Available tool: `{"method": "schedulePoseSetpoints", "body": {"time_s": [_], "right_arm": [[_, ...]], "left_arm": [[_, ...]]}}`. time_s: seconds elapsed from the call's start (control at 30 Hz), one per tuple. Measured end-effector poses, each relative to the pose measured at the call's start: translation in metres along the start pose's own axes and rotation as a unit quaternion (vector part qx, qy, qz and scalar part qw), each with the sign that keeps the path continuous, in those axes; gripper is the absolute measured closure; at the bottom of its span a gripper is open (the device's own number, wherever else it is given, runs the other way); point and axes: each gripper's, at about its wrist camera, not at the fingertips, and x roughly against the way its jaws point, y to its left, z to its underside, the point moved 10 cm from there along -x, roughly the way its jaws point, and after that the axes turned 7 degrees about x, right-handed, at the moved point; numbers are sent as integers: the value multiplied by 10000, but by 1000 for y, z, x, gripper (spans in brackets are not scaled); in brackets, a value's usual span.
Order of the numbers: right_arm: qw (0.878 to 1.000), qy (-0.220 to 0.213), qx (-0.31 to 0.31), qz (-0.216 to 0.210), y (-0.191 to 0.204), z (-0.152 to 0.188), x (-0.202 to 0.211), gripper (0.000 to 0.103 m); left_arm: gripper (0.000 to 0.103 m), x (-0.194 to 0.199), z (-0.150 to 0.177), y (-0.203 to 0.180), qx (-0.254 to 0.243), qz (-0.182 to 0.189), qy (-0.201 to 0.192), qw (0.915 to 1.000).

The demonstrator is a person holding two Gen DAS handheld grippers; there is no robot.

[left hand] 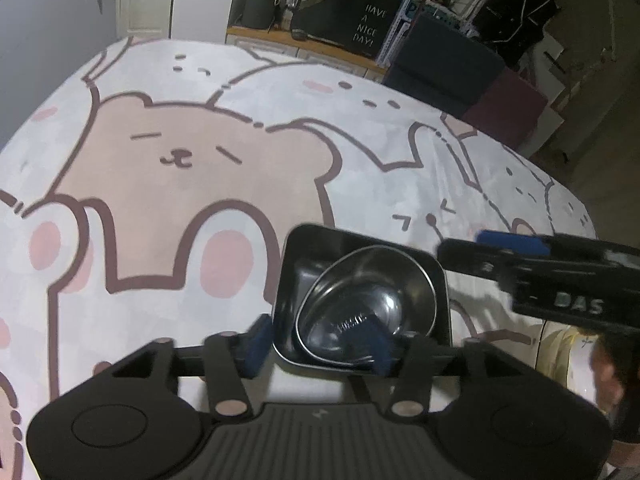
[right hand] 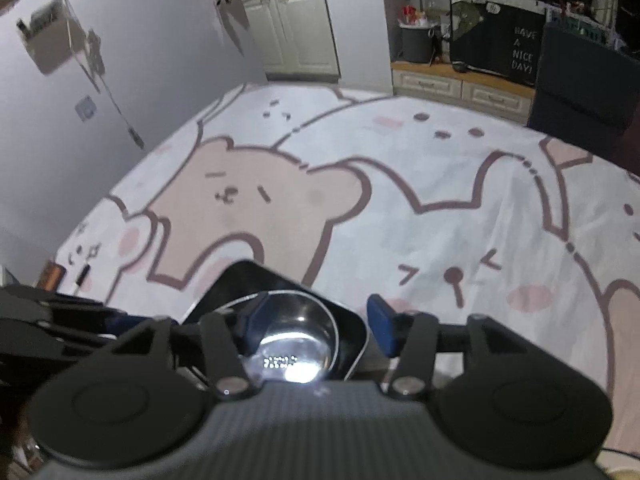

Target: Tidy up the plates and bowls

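Left wrist view: left gripper (left hand: 318, 346) fingers spread around a blurred steel bowl (left hand: 366, 300); right gripper (right hand: 316, 326) fingers likewise spread.

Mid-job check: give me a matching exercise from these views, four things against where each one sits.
Things:
1. round shiny steel bowl
2. black square tray
3. bear-print tablecloth
4. dark sign board reading HAVE A NICE DAY!

Places:
A. directly on the cloth, at its near edge
B. in the background, beyond the far edge of the table
C. inside the tray
D. spread over the whole table top

Pairs: 1-C, 2-A, 3-D, 4-B
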Motion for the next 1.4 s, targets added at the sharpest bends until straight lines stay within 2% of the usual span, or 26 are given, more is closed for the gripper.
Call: {"method": "schedulePoseSetpoints", "body": {"time_s": [0.1, 0.2, 0.4, 0.5, 0.57, 0.63, 0.8, 0.87, 0.93, 1.1, 1.23, 1.4], "right_arm": [[9998, 11, -203, 46, -6, 2, 15, 41], [9984, 243, -516, 60, -14, 18, 18, 43], [9846, 781, -1535, -295, -26, 55, 3, 57], [9825, 871, -1613, -336, -24, 62, -4, 65], [9819, 936, -1609, -359, -23, 63, -11, 71], [9820, 957, -1587, -361, -21, 64, -17, 74], [9855, 952, -1380, -263, -15, 59, -24, 89], [9869, 947, -1295, -190, -14, 58, -24, 91], [9866, 953, -1316, -163, -16, 58, -23, 92], [9862, 961, -1336, -185, -17, 60, -22, 92], [9869, 946, -1295, -178, -16, 59, -21, 94], [9889, 918, -1166, -108, -15, 60, -21, 94]], "left_arm": [[48, 8, -6, -4, -45, 102, -131, 9999], [48, 12, -14, -4, -55, 138, -267, 9995], [48, 9, -30, 6, -36, 6, -396, 9992], [48, 2, -36, 17, -17, -146, -383, 9992], [44, -2, -39, 24, 23, -249, -365, 9990], [35, -6, -40, 29, -3, -326, -343, 9989], [36, -14, -42, 31, -145, -319, -207, 9992], [38, -17, -41, 28, -242, -319, -145, 9991], [51, -20, -38, 26, -348, -293, -44, 9990], [68, -32, -32, 25, -495, -297, 176, 9982], [81, -39, -31, 22, -441, -128, 301, 9985], [90, -45, -21, 16, -585, -128, 550, 9967]]}}
